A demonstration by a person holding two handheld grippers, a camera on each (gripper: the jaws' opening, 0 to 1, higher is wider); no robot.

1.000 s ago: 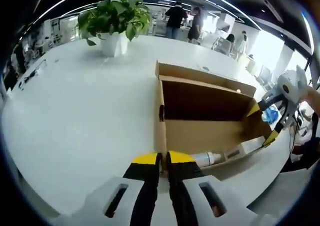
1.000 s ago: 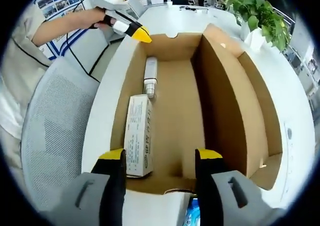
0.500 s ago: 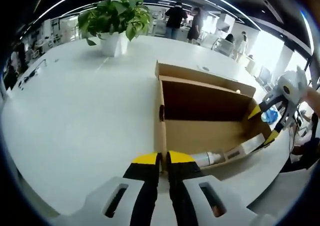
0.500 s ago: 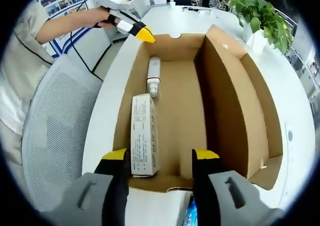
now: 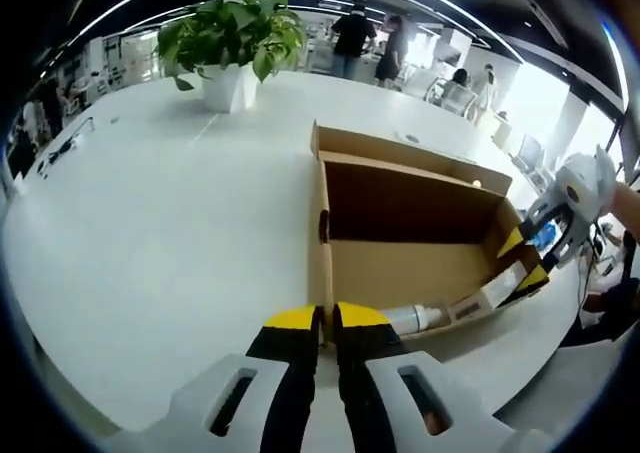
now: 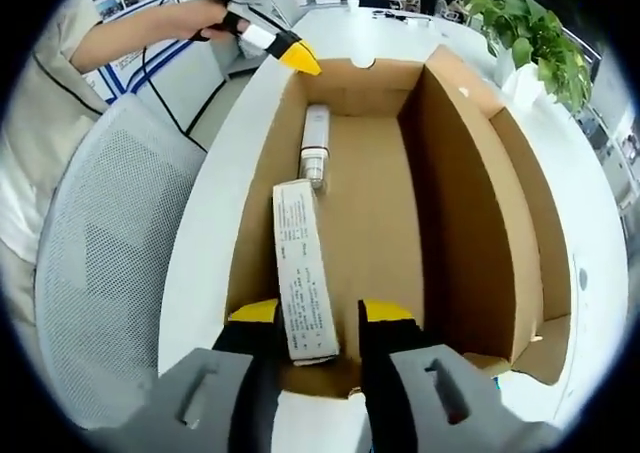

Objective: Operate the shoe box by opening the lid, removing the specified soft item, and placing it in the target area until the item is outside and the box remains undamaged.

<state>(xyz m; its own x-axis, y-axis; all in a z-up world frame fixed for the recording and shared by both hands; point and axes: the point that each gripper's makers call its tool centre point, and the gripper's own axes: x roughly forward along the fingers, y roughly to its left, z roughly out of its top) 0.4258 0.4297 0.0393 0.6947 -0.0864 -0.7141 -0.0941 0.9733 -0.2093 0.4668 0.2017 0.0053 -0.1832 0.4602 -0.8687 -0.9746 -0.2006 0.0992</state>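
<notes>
A: Where's the carton?
B: The long white carton (image 6: 303, 269) lies in the shoe box (image 6: 470, 223), lengthwise between the right gripper (image 6: 316, 315)'s narrowing jaws.
A: The left gripper (image 5: 327, 320)?
B: Pinching the box's end wall.

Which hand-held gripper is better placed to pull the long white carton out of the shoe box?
Right. The right hand-held gripper already straddles the white carton's near end inside the shoe box. The left hand-held gripper looks shut on the far end wall.
</notes>
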